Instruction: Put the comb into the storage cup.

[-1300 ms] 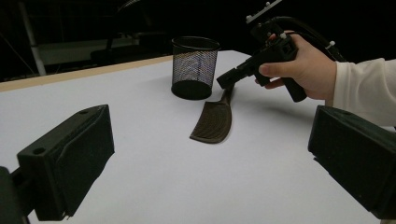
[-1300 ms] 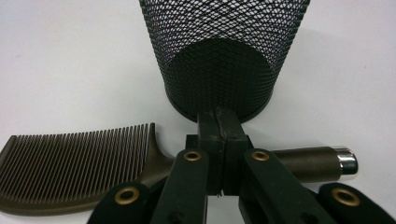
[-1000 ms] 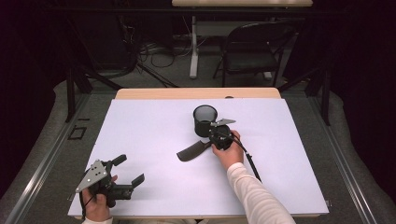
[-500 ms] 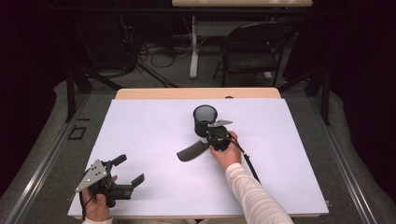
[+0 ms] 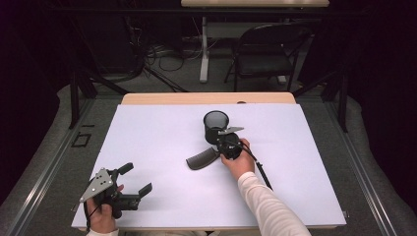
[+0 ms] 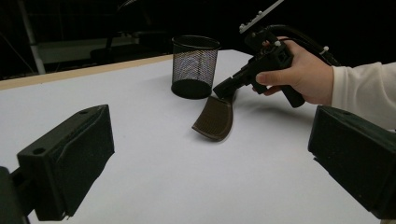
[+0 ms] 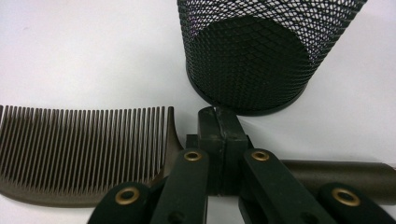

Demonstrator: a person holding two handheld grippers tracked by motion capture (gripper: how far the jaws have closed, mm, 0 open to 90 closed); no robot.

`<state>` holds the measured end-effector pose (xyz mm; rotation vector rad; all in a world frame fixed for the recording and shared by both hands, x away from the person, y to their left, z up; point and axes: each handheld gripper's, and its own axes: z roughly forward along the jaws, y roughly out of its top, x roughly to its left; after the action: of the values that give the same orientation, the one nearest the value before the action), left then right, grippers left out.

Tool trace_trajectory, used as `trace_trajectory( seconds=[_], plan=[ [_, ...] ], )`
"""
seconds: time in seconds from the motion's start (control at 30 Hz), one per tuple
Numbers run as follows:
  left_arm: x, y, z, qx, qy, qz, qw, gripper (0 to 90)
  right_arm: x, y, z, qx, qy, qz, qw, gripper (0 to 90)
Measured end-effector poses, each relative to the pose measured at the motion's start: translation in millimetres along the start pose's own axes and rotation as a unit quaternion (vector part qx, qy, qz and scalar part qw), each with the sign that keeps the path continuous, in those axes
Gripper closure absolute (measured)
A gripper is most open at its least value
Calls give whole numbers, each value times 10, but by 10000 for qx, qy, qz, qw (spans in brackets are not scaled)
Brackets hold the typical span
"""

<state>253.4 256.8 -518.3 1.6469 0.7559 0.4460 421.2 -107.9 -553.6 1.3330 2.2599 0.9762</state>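
Nothing has shifted since the earlier frames: both hands sit where they were. At frame centre the right tongs (image 5: 219, 149) are pressed together, pinching the dark comb (image 5: 201, 159) where its teeth meet the handle. It lies on the white desk (image 5: 305, 162), its long axis running lower left to upper right toward the mesh cup (image 5: 216, 126) just beyond. The right hand is far nearer; the left tongs (image 5: 134, 179), spread and empty, rest at lower left. One comb, one cup, two tongs.
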Motion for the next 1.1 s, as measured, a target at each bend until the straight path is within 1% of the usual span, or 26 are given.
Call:
trace_trajectory(
  seconds=[0.07,0.3,0.33,0.43,0.47,0.5,0.6,0.67,0.7,0.8,0.9,1.1],
  plan=[
    [0,0,0,2,-1,0,10000,4,-1,-1,4,-26,11,13,10000,900],
    [3,0,-6,-9,-4,9,10000,4,-9,2,-24,125,45,23,9999,900],
    [3,0,-6,-14,-6,8,10000,4,-12,0,-30,155,48,-33,9999,900],
    [4,1,-5,-9,-5,5,10000,4,-6,-9,-50,219,52,-100,9997,900],
    [4,1,-5,-9,-4,7,10000,4,0,-9,-62,285,34,-88,9995,900],
    [3,1,-5,-8,-2,11,10000,5,2,-13,-77,327,61,-146,9993,900],
    [1,1,-5,-8,7,10,10000,4,8,-19,-90,365,86,-150,9992,900],
    [2,1,-7,-13,5,11,10000,4,5,-22,-109,450,94,-175,9988,900],
    [3,1,-7,-14,7,9,10000,4,4,-34,-115,416,131,-161,9989,900],
    [1,1,-9,-20,21,9,10000,4,0,-48,-127,414,144,-141,9989,900],
    [1,1,-8,-20,22,11,10000,4,-11,-63,-152,501,149,-138,9985,900],
    [1,1,-9,-18,18,11,10000,4,-59,-109,-195,585,172,-124,9981,900]
  ],
)
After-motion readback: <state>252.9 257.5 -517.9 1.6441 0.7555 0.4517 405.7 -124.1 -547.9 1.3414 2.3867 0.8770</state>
